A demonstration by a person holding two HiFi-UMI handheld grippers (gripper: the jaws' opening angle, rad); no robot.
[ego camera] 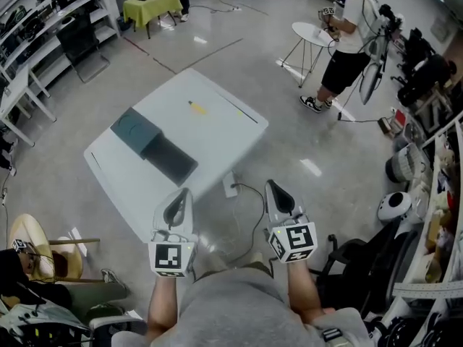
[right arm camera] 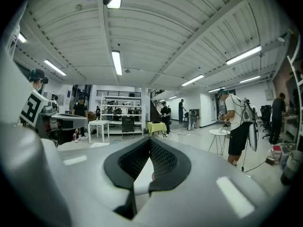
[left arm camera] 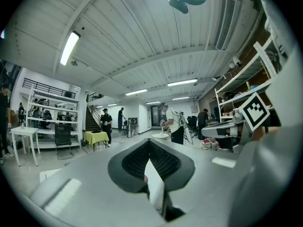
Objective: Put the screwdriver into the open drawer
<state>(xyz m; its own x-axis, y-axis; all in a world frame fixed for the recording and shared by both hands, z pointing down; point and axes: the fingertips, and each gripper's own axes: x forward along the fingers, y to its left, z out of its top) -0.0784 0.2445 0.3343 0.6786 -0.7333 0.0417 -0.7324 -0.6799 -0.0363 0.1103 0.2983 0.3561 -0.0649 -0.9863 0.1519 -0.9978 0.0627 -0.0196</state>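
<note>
In the head view a small yellow-handled screwdriver point(ego camera: 197, 108) lies on the white table point(ego camera: 224, 132), toward its far side. A dark teal drawer unit point(ego camera: 134, 129) sits on the table's left part, with its dark drawer point(ego camera: 170, 157) pulled out toward me. My left gripper point(ego camera: 186, 194) and right gripper point(ego camera: 271, 186) are held level in front of my body, short of the table's near edge and well away from the screwdriver. Both are shut with nothing in them. Each gripper view shows its pads meeting at the tip, the left gripper point(left arm camera: 149, 143) and the right gripper point(right arm camera: 150, 143).
A power strip and cable point(ego camera: 231, 186) lie on the floor by the table's near corner. A person point(ego camera: 349, 42) stands at the back right beside a small round table point(ego camera: 312, 33). Shelving point(ego camera: 43, 27) lines the left; chairs and clutter point(ego camera: 412, 194) fill the right.
</note>
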